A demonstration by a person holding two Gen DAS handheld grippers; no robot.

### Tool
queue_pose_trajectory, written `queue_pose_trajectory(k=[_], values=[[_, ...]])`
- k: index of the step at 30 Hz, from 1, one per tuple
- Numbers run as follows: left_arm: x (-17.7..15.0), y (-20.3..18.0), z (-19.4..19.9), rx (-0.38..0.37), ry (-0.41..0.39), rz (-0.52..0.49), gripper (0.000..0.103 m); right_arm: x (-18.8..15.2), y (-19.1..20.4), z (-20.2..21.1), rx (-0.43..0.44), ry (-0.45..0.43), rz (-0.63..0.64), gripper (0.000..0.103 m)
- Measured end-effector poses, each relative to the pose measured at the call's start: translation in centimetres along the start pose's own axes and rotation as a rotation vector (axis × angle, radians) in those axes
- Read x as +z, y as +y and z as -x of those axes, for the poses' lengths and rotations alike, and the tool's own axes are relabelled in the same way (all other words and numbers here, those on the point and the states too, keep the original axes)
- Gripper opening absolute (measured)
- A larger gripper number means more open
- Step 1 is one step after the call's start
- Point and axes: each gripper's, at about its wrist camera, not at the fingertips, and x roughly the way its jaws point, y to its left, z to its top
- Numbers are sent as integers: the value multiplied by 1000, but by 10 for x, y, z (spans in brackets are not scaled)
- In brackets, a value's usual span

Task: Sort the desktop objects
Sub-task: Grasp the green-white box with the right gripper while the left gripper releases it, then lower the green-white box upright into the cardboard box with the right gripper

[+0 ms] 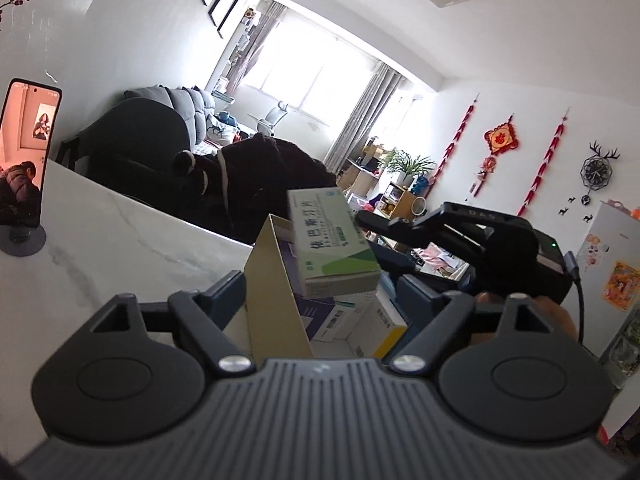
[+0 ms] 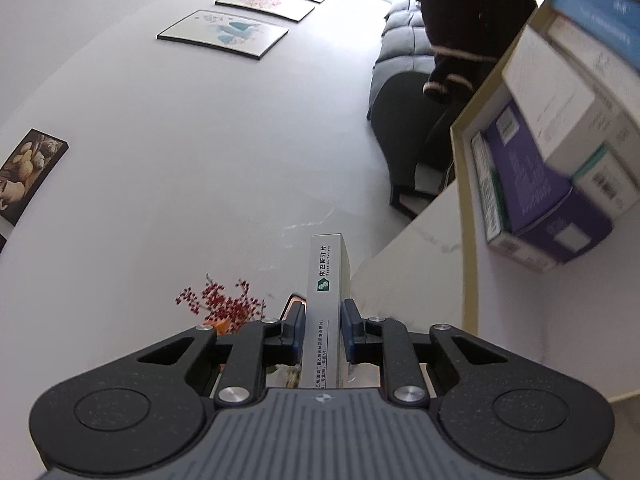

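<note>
Your right gripper (image 2: 323,336) is pinching one slim white-and-green cardboard medicine box (image 1: 334,250) by its narrow sides, carried just above the open tan cardboard carton (image 1: 276,292), probably so it drops in flat. Your left gripper (image 1: 320,300) is spread around the carton's near wall, likely steadying it. Deeper in the carton I count about four more boxes.

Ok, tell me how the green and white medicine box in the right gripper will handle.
The medicine box is thin card, so probably light and crushable under a hard squeeze. The right gripper pinches only its near end, so it may pivot or slip. Its flat faces should not roll.
</note>
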Motion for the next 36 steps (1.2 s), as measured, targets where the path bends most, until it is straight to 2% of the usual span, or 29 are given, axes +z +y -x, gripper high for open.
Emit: queue_pose_trajectory(k=[16, 36], values=[[-3, 13, -22, 4, 72, 29, 88, 33, -19, 28, -147, -133, 34, 22], [0, 25, -39, 32, 134, 62, 93, 50, -38, 51, -251, -157, 84, 22]])
